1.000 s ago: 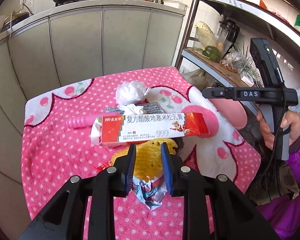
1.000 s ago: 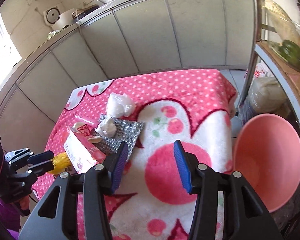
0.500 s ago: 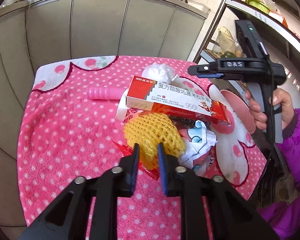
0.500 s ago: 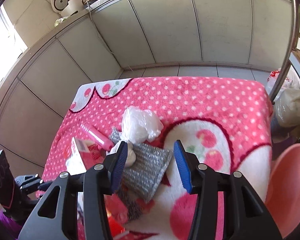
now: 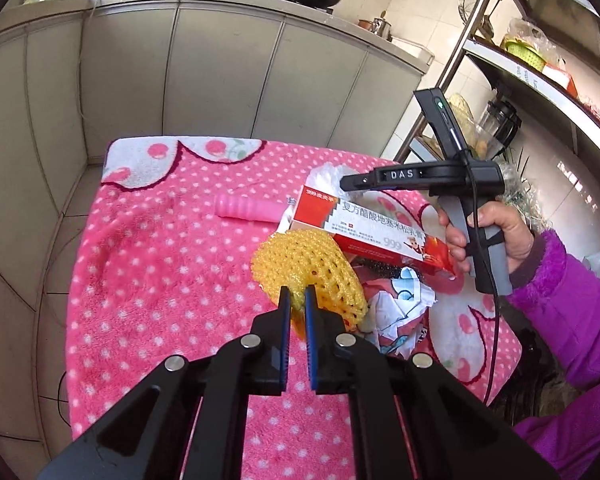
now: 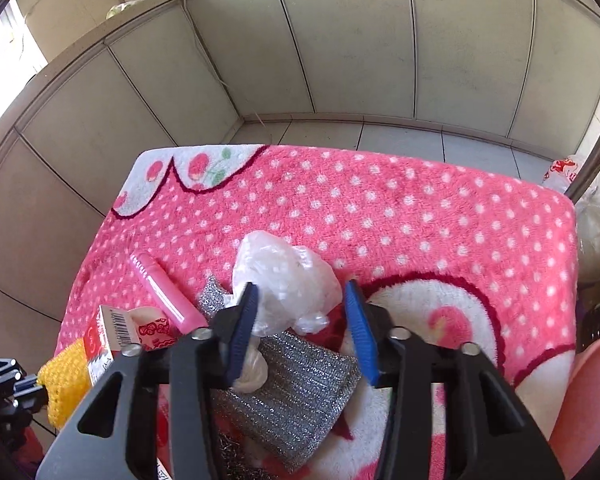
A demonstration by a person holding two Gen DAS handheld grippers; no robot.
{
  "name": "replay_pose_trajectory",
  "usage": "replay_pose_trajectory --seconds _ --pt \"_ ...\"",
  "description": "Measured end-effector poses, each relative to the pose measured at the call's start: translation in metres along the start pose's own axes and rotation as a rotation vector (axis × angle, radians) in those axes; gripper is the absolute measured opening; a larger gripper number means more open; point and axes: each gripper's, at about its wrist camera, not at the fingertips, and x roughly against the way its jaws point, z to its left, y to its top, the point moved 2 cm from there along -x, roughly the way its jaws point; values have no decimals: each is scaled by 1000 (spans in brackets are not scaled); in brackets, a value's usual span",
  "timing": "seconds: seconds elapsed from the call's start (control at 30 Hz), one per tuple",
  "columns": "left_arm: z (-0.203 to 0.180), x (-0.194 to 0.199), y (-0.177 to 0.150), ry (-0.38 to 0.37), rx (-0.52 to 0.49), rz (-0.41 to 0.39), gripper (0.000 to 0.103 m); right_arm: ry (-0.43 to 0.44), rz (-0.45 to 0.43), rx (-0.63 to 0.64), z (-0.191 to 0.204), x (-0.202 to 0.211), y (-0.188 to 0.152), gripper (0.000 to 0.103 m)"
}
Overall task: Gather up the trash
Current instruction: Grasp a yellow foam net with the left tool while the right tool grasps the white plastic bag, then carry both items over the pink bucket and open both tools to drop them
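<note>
Trash lies heaped on a pink polka-dot blanket [image 6: 380,200] spread over a table. Nearest the left gripper [image 5: 295,300] is a yellow foam fruit net [image 5: 300,260], and the gripper's blue pads are closing, pinched nearly together on the net's near edge. Just behind the net lies a red-and-white carton [image 5: 364,228], with a pink tube [image 5: 246,209] beside its far end and crumpled printed paper [image 5: 400,304] to the net's right. Further back in the heap, a crumpled clear plastic bag [image 6: 284,276] rests partly on a silver mesh scouring pad [image 6: 300,388], with a small white wad [image 6: 254,372] on the pad. The right gripper [image 6: 300,300] straddles that bag: its jaws are closing, the bag sits between them, the left pad at the bag's edge and the right pad still apart from it. A hand [image 5: 496,228] in a purple sleeve [image 5: 568,292] holds the right gripper's handle. A pink basin [image 6: 588,400] shows at the table's right edge. Grey cabinets [image 6: 340,60] stand beyond.
</note>
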Motion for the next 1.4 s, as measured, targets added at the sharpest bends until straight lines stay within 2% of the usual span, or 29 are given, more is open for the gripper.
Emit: replay_pose_trajectory --seconds 0.1,0.13,0.33,0.47,0.93,1.13,1.4 --pt "1 6 1 6 9 -18 6 8 -11 15 2 7 0 8" --pt "1 8 2 7 14 -25 6 8 -22 25 3 12 0 8" --pt "-9 18 7 11 -1 -60 6 23 -112 59 8 51 -5 7" --pt "-21 26 11 5 -13 -90 6 29 -166 34 3 81 -14 7" --pt "-79 29 27 -19 -53 -148 6 3 -305 -105 -21 173 -81 7" --pt "-122 13 41 -61 -110 -146 6 -82 -352 -166 -37 199 -114 7" --pt "-195 -31 54 -151 -210 -112 6 -209 -379 -316 -94 228 -155 7"
